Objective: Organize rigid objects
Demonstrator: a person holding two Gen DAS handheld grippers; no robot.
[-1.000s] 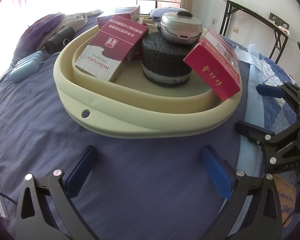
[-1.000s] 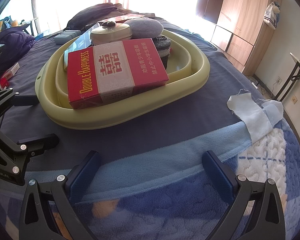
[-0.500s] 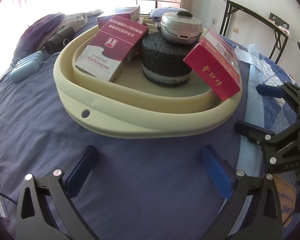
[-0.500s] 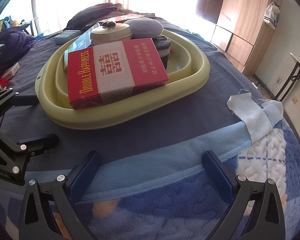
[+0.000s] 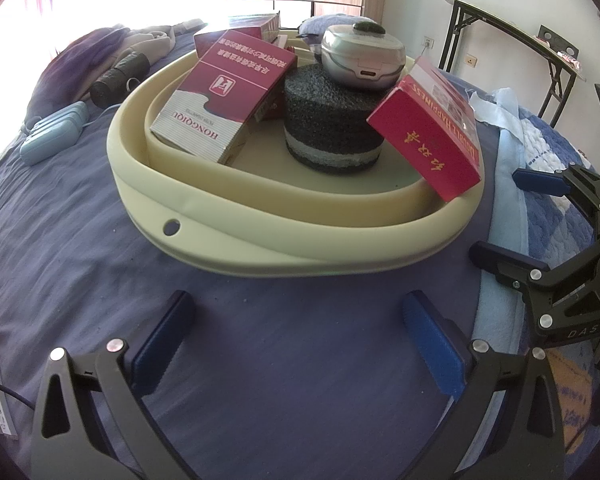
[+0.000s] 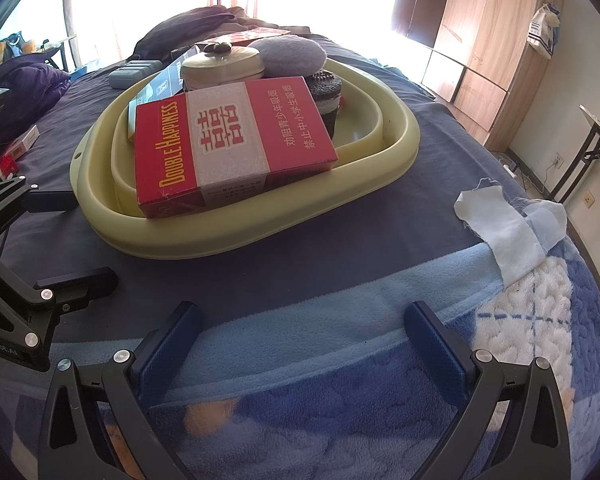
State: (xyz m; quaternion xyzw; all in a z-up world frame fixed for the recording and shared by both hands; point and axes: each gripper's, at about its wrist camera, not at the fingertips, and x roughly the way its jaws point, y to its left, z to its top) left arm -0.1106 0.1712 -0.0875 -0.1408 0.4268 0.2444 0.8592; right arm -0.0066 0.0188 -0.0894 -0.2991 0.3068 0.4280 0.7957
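A pale yellow basin (image 5: 260,240) (image 6: 260,224) sits on the bed. Inside it a red Double Happiness box (image 5: 428,136) (image 6: 232,140) leans on the rim. A maroon Hongqiqu box (image 5: 224,92) leans on the opposite side. Between them a dark round foam block (image 5: 332,128) (image 6: 326,92) carries a silver case (image 5: 362,56) (image 6: 224,64). My left gripper (image 5: 296,328) stands open in front of the basin, empty. My right gripper (image 6: 304,336) is open too, over the blue blanket, empty. Each gripper shows in the other's view: the right gripper (image 5: 512,216) and the left gripper (image 6: 66,236).
A light blue case (image 5: 54,134) (image 6: 134,72) and a black roll (image 5: 116,80) lie beyond the basin. White cloth scraps (image 6: 496,224) rest on the blanket. Dark clothing (image 6: 24,84) is piled at the left. A folding table (image 5: 512,32) and a wooden wardrobe (image 6: 488,40) stand beside the bed.
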